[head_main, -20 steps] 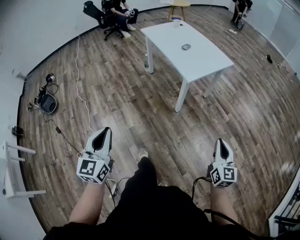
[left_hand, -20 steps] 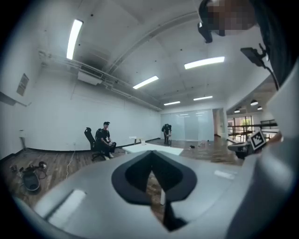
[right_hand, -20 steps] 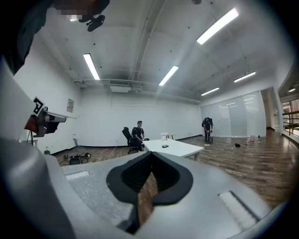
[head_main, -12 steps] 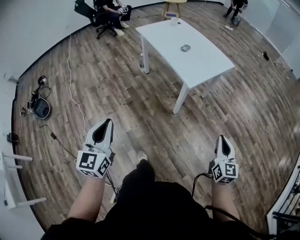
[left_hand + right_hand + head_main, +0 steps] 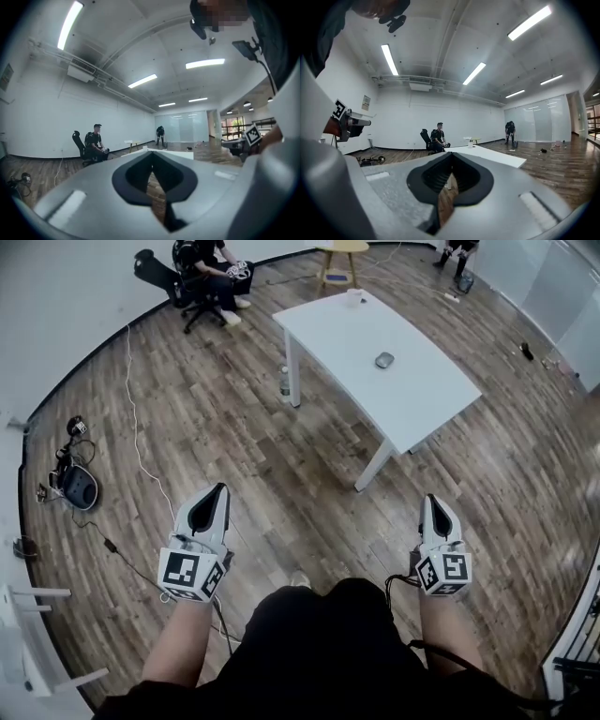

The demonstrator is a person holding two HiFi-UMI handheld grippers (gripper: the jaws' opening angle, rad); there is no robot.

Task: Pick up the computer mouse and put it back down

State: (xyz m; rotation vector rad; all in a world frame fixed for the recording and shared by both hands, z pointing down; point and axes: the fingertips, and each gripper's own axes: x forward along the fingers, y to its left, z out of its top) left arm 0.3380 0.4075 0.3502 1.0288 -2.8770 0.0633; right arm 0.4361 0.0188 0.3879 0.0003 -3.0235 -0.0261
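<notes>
A small grey computer mouse (image 5: pixel 384 360) lies on the white table (image 5: pixel 412 399) far ahead of me, near its middle. Both grippers hang well short of the table, over the wooden floor. My left gripper (image 5: pixel 220 491) is shut, its tips meeting with nothing between them, as the left gripper view (image 5: pixel 151 154) also shows. My right gripper (image 5: pixel 430 500) is shut and empty too, pointing towards the table (image 5: pixel 497 155) in its own view. I cannot make out the mouse in either gripper view.
A white cup (image 5: pixel 354 296) stands at the table's far end, with a wooden stool (image 5: pixel 338 251) beyond it. A bottle (image 5: pixel 284 382) stands on the floor by a table leg. A person sits on an office chair (image 5: pixel 202 268) at the back. Cables and gear (image 5: pixel 75 486) lie left.
The table and mouse have shifted right and come a little nearer in the head view. Both grippers sit slightly higher in the view, still shut.
</notes>
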